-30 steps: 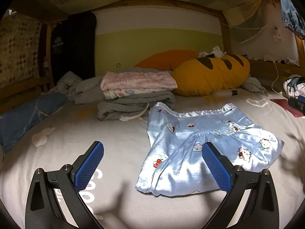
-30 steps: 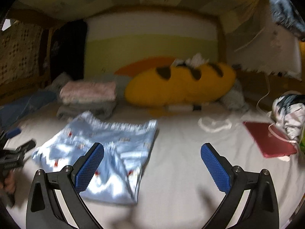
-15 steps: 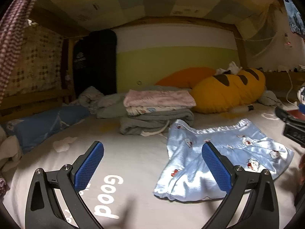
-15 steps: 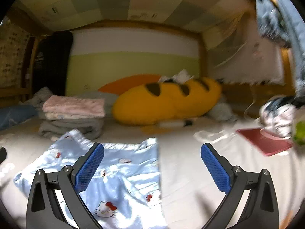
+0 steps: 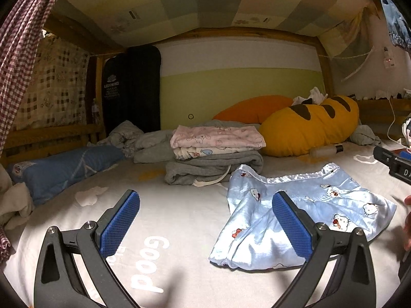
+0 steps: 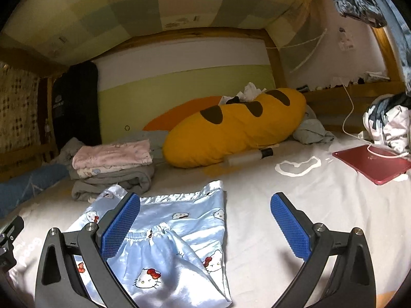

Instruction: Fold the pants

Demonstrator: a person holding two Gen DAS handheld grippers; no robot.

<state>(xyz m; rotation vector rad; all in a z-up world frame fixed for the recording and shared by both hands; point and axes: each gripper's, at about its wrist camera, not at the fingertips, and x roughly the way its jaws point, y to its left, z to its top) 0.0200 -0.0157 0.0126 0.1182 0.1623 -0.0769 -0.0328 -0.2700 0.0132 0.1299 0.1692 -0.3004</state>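
Observation:
Light blue satin pants (image 5: 303,205) with a cartoon cat print lie folded on the white bed sheet (image 5: 179,213), also in the right wrist view (image 6: 174,233). My left gripper (image 5: 205,225) is open and empty, above the sheet just left of the pants. My right gripper (image 6: 205,225) is open and empty, above the pants' right edge. The right gripper's body shows at the right edge of the left wrist view (image 5: 393,164).
A stack of folded clothes (image 5: 213,151) lies behind the pants. A yellow bread-shaped pillow (image 6: 236,128) and an orange pillow (image 5: 254,107) lie at the back. A red tablet (image 6: 372,163) with a cable lies right. A blue pillow (image 5: 61,166) lies left.
Both grippers have pulled back and tilted up from the pants. The pants lie where they were. Both grippers stay open.

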